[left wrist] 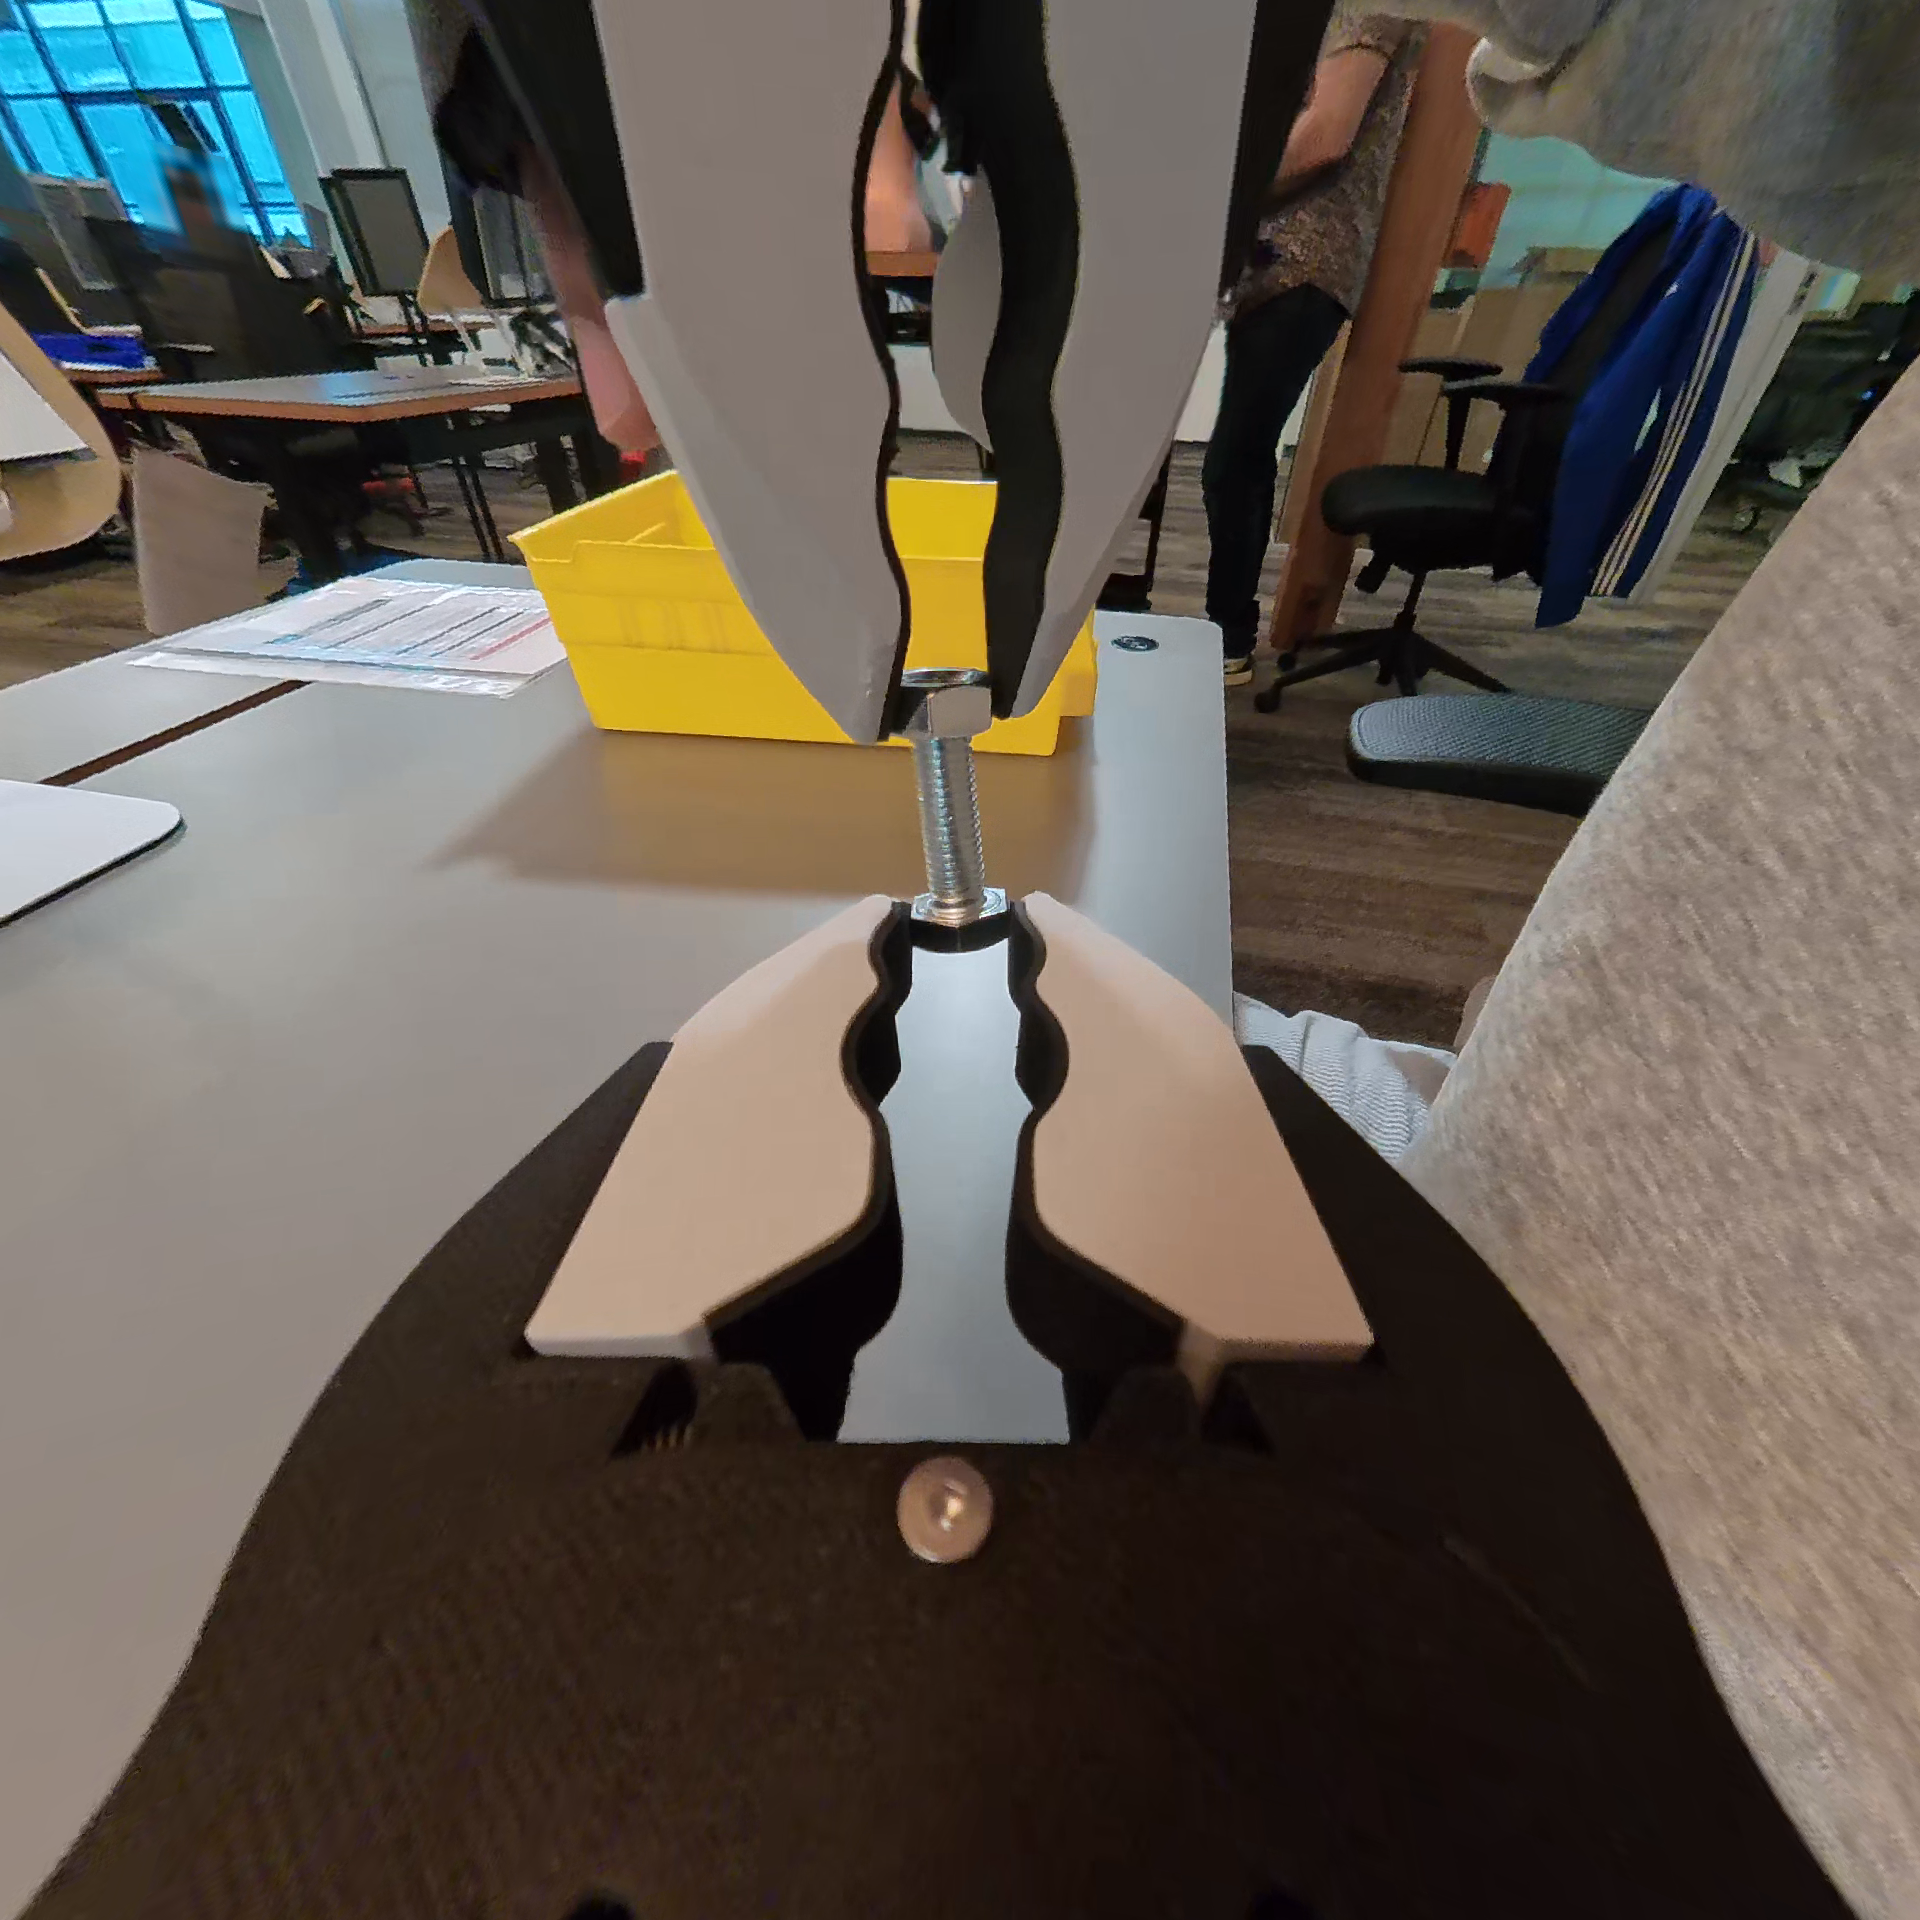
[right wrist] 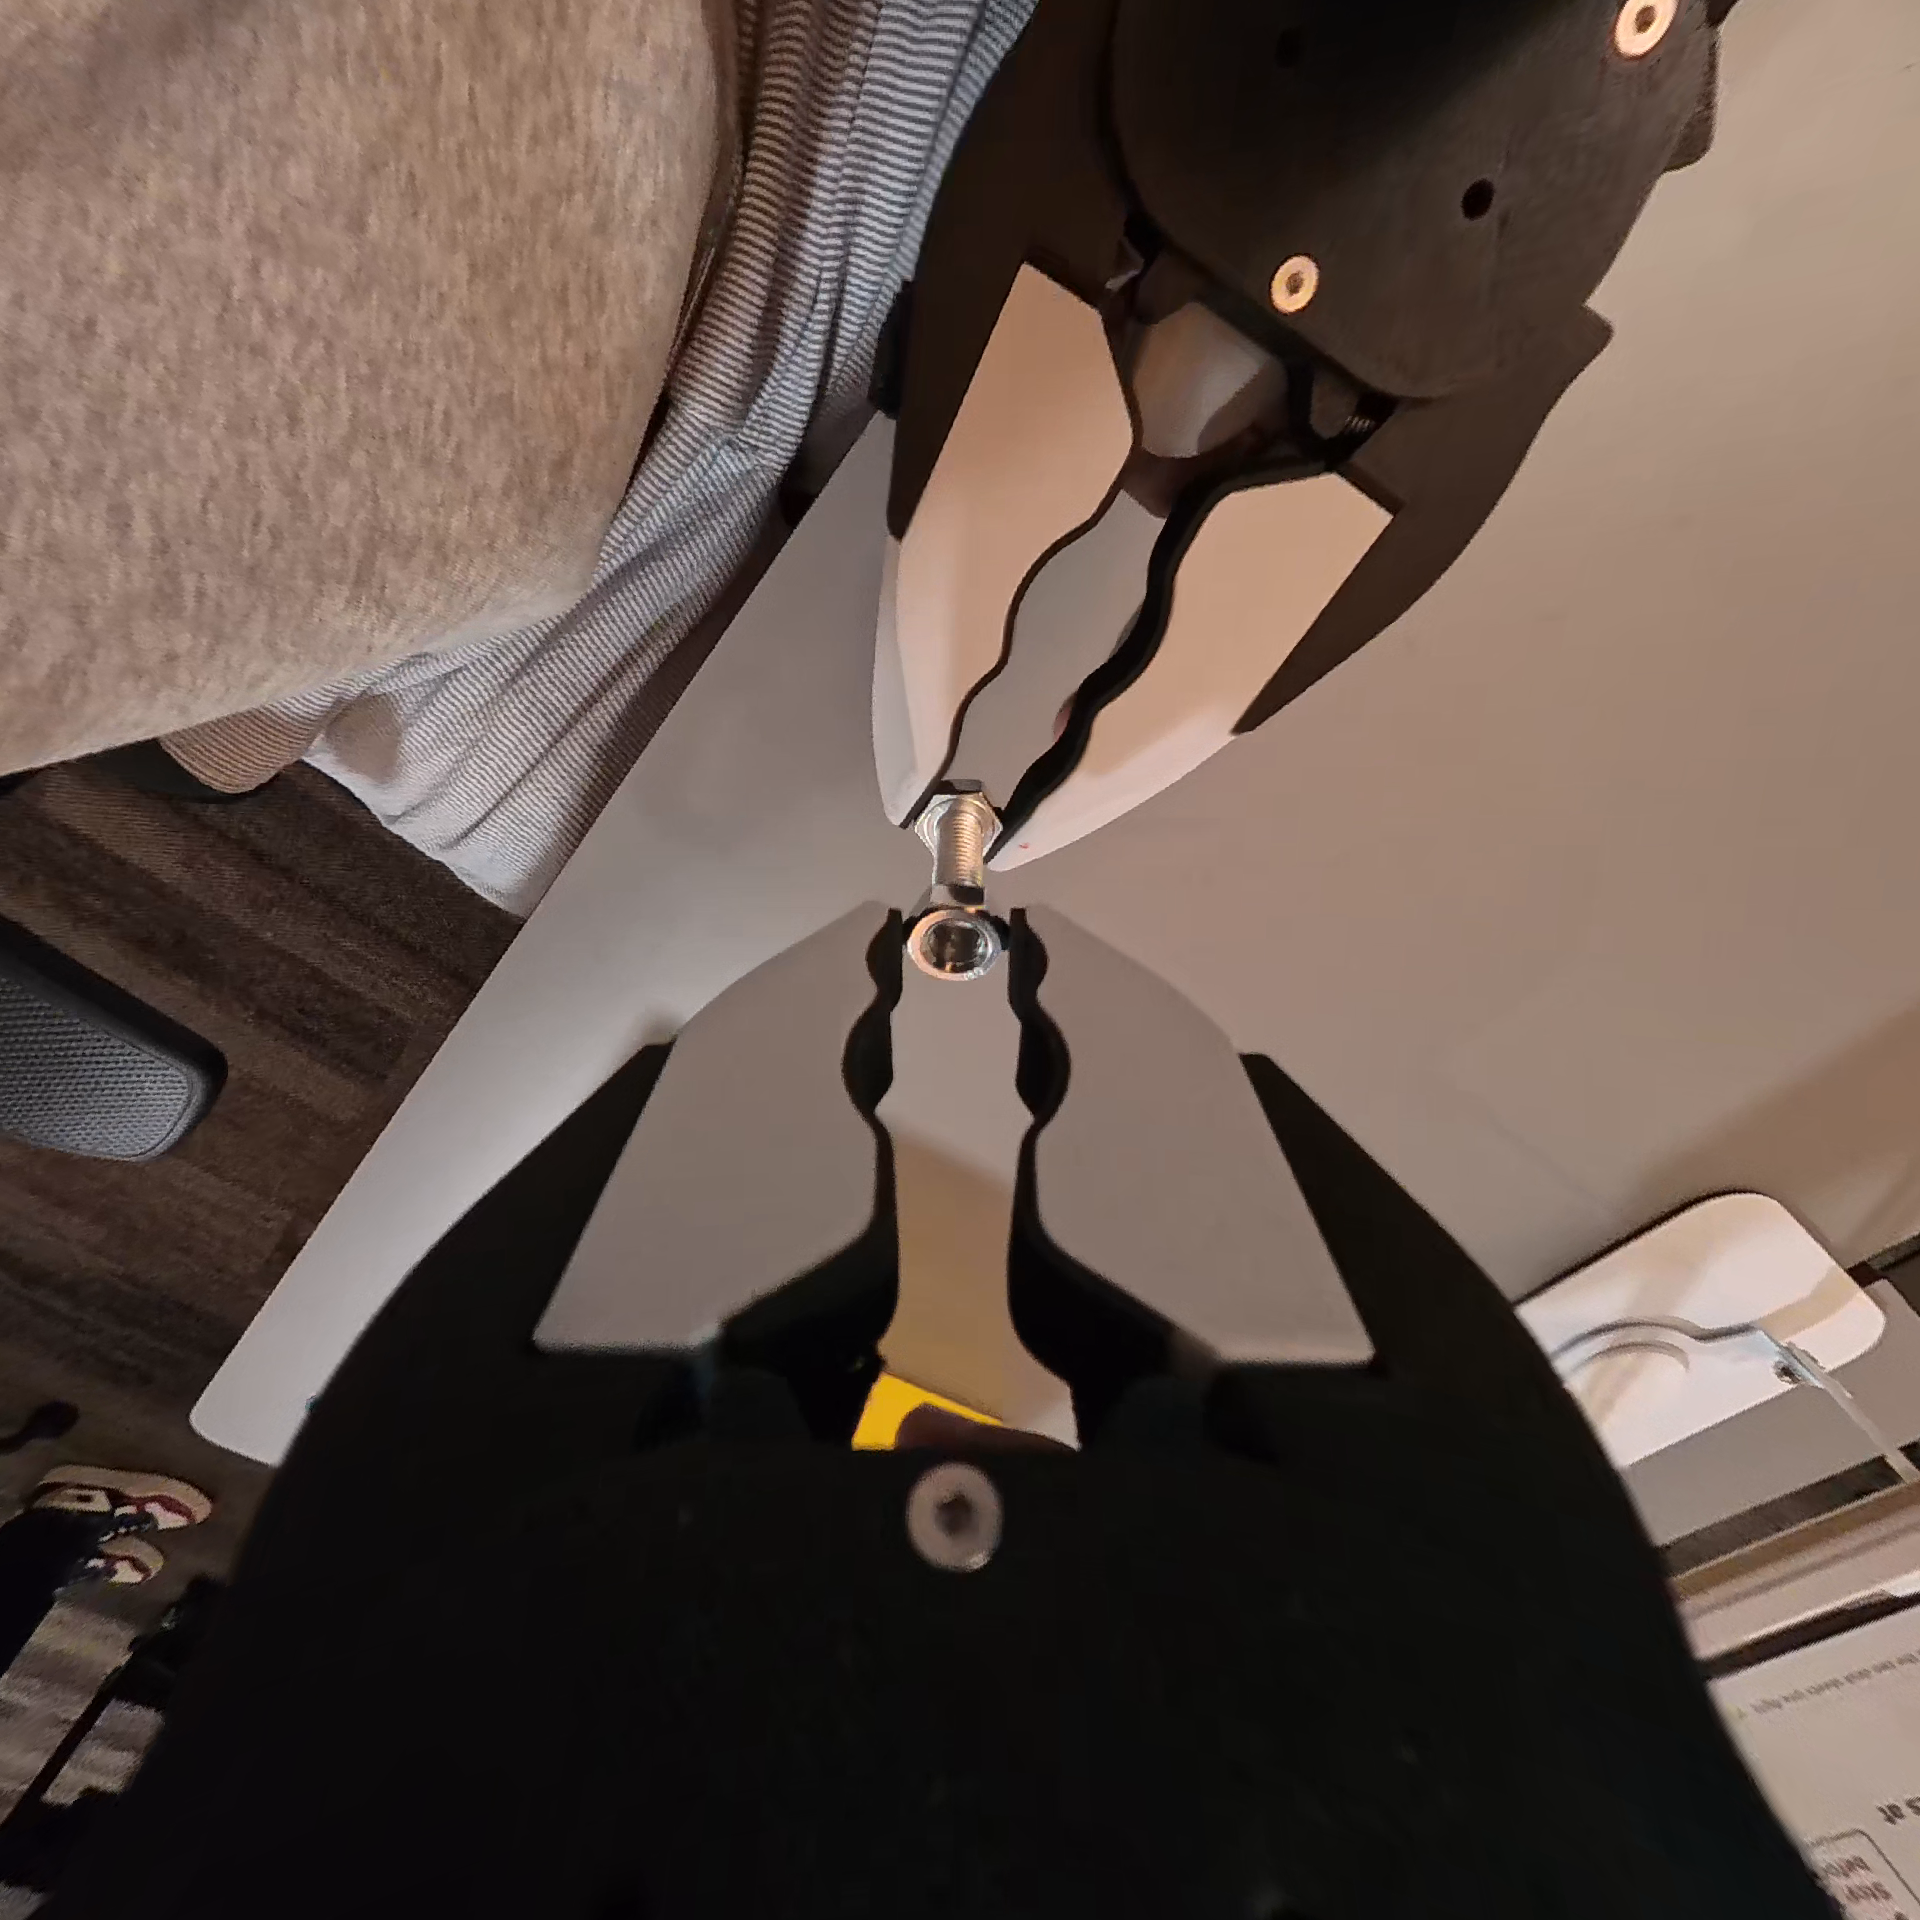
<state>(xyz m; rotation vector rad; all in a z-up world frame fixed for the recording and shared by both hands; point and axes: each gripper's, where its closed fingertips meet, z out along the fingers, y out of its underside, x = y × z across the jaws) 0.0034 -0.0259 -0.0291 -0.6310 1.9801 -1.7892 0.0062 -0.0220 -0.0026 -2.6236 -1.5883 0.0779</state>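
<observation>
So my left gripper (left wrist: 956,912) was pinched down on a hex nut (left wrist: 957,911), holding it right at the very tips, with only a narrow slot between the fingers further back. My right gripper (right wrist: 954,940) came in from above, tips pointing down, and had the head of a silver bolt (left wrist: 948,821) clamped between its tips, again with just a thin gap. The bolt stood pretty much upright between the two, threaded end sitting in the nut, so both grippers were joined through that one bit of hardware and their tips were close but not touching each other.

All of this hung above the grey table (left wrist: 312,987), near its right-hand edge. Past that edge was wood-look floor, and a grey mesh chair seat (left wrist: 1496,748) sat close beside the table there, so not much slack on that side. My grey sleeve (left wrist: 1714,1143) filled the right of the left wrist view too.

Behind the bolt, a yellow bin (left wrist: 665,644) sat on the table toward the far edge, well apart from the grippers. A printed sheet (left wrist: 364,629) lay left of the bin, and a white rounded base (left wrist: 73,842) poked in from the left. Between those and my grippers the tabletop was plain grey surface, plenty of room to the left. From the right wrist view I could see the near table edge running diagonally by my striped shirt (right wrist: 727,468).
</observation>
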